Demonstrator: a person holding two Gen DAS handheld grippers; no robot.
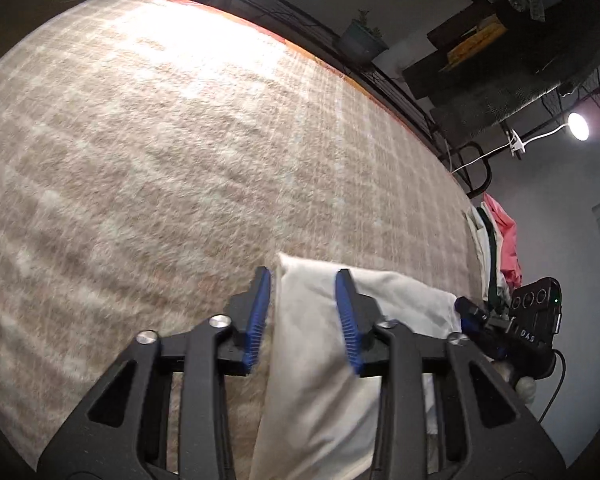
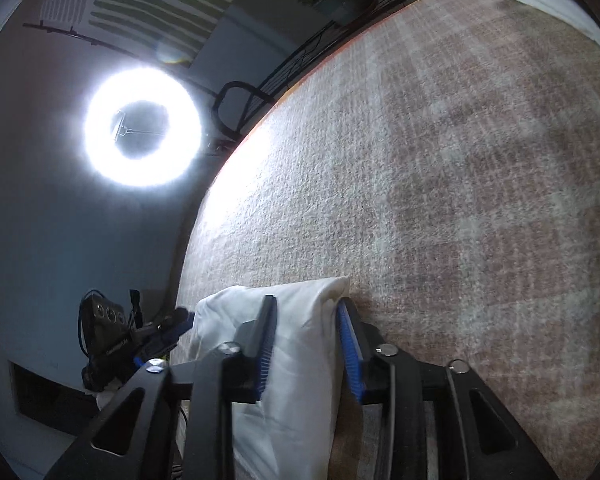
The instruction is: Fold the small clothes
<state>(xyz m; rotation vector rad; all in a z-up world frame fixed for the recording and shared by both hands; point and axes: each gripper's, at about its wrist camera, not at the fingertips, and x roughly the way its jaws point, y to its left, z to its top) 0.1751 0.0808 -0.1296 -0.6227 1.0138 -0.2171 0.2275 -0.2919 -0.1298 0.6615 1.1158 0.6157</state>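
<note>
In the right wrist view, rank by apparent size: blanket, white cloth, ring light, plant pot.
1. Blanket
2. White cloth, though nearness to the camera enlarges it
3. Ring light, glare swelling it
4. Plant pot, far off and dim

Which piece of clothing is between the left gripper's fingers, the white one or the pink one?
The white garment; it runs between the left gripper's open fingers. The pink garment hangs apart at the bed's edge.
</note>
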